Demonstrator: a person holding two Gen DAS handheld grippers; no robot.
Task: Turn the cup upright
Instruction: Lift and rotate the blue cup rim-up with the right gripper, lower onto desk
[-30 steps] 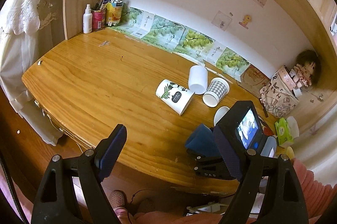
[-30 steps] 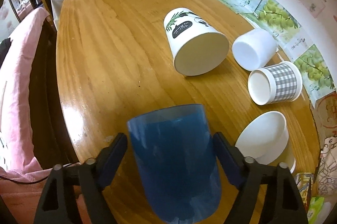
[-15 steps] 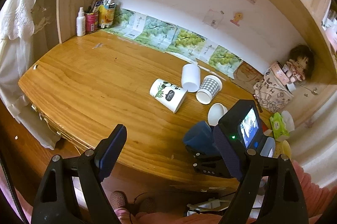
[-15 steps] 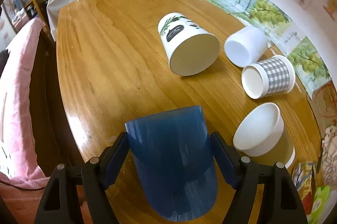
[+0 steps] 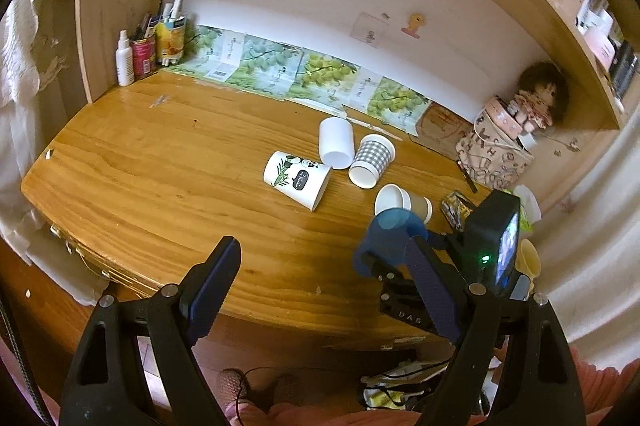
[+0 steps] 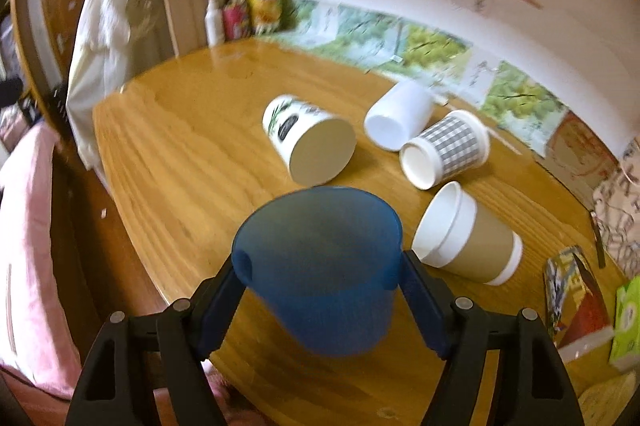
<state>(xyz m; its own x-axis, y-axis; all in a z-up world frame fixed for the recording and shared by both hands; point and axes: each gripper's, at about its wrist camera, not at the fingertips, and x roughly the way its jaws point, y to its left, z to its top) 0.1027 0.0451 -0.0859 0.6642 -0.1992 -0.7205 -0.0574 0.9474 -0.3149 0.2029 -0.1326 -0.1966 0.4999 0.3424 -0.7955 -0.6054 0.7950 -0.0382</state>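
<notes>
Five cups are in view. One, a translucent blue plastic cup [image 6: 320, 274], sits clamped between the pads of the right gripper [image 6: 322, 290], near the front edge of the surface with its open mouth tilted up and away from the camera; whether its base touches the wood cannot be told. Four paper cups lie on their sides: a white cup with a leaf print [image 6: 308, 140], a plain white cup [image 6: 398, 114], a grey checked cup [image 6: 444, 150] and a brown-sleeved cup [image 6: 468, 242]. The left gripper [image 5: 320, 286] hangs wide and empty off the front edge.

The glossy wooden surface [image 5: 160, 162] meets a white wall lined with grape-print sheets [image 5: 316, 74]; a doll [image 5: 536, 102] sits at the right.

A second ago the blue cup pointed mouth-down; it has since been turned mouth-up.
</notes>
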